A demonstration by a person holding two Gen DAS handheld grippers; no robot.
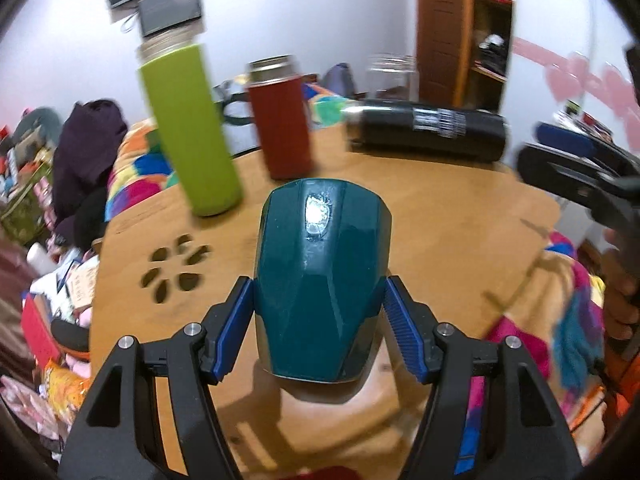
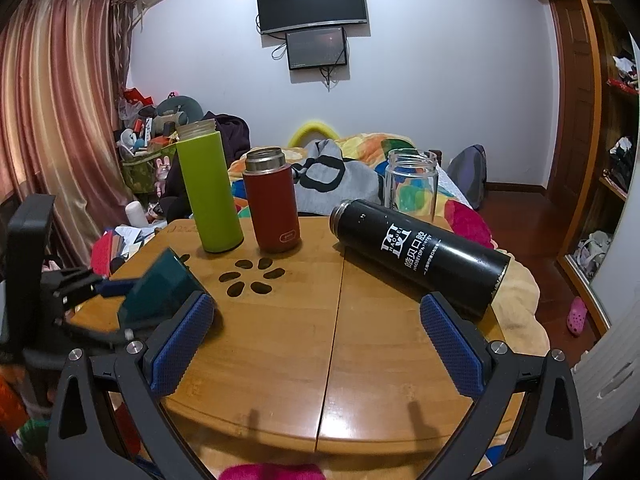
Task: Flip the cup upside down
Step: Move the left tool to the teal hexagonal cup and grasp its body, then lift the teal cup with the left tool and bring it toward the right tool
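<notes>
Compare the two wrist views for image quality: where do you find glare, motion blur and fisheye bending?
Left wrist view: a white glare patch sits on the teal cup held by the left gripper; the green bottle and black bottle are smeared by motion blur. Right wrist view: sharp throughout, soft finger shadows on the wooden table, curtain bowed by the lens.

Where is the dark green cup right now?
The teal cup is between the left gripper's blue pads, tilted above the wooden table's left side, near the flower-shaped holes.
</notes>
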